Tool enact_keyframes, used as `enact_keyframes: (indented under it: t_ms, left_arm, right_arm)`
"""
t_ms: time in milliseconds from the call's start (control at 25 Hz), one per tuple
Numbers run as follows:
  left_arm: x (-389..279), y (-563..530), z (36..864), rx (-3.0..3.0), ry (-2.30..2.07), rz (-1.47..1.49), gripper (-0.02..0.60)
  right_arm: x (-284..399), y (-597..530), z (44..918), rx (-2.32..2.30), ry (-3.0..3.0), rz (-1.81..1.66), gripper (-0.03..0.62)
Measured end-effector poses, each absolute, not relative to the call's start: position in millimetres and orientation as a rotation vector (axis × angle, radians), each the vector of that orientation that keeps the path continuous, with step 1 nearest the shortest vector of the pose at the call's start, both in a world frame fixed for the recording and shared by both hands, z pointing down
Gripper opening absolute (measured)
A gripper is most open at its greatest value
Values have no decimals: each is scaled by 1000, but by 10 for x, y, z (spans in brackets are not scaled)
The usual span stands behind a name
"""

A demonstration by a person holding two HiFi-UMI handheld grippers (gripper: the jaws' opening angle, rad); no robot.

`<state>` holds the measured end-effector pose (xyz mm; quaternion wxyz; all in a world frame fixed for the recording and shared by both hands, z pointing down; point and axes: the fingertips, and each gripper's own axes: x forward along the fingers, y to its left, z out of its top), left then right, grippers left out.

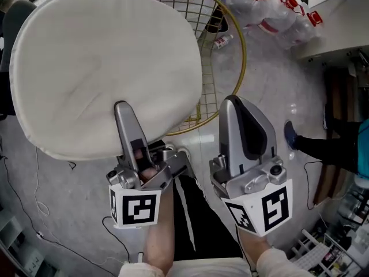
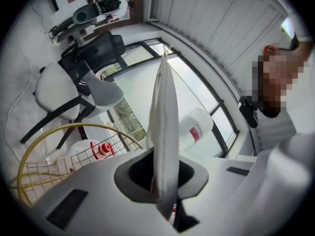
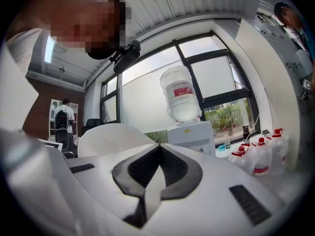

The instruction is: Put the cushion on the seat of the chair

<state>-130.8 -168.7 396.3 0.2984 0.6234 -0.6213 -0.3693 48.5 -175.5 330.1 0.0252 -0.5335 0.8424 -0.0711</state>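
Observation:
A large round cream cushion [image 1: 104,62] fills the upper left of the head view, hanging partly over the gold wire chair [image 1: 233,27]. My left gripper [image 1: 122,111] is shut on the cushion's near edge. In the left gripper view the cushion [image 2: 165,127] stands edge-on and upright between the jaws of the left gripper [image 2: 165,181], with the chair's gold rim [image 2: 59,131] low at the left. My right gripper [image 1: 233,105] hovers to the right of the cushion, over the chair's near rim, its jaws shut on nothing. In its own view the right gripper [image 3: 158,166] has its pads together, and the cushion [image 3: 113,136] shows behind at left.
Shrink-wrapped bottles with red caps [image 1: 282,4] lie on the floor beyond the chair. A person's blue shoe [image 1: 290,134] is at the right. Cables [image 1: 34,212] trail over the floor at left. An office chair [image 2: 93,58] and a water dispenser [image 3: 189,132] stand by the windows.

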Motion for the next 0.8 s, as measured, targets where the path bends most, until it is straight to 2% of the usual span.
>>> enact_keyframes:
  t_ms: [280,800]
  left_arm:
    - [-1394,-1560,4647,1466,-1456,-1151,43]
    - [-903,-1633,5852,1200,-1258,-1168,41]
  right_arm:
    - [311,-1636,3752,-1686,2638,-287,15]
    - [631,-1902,4592,-1821,2681,-382,15]
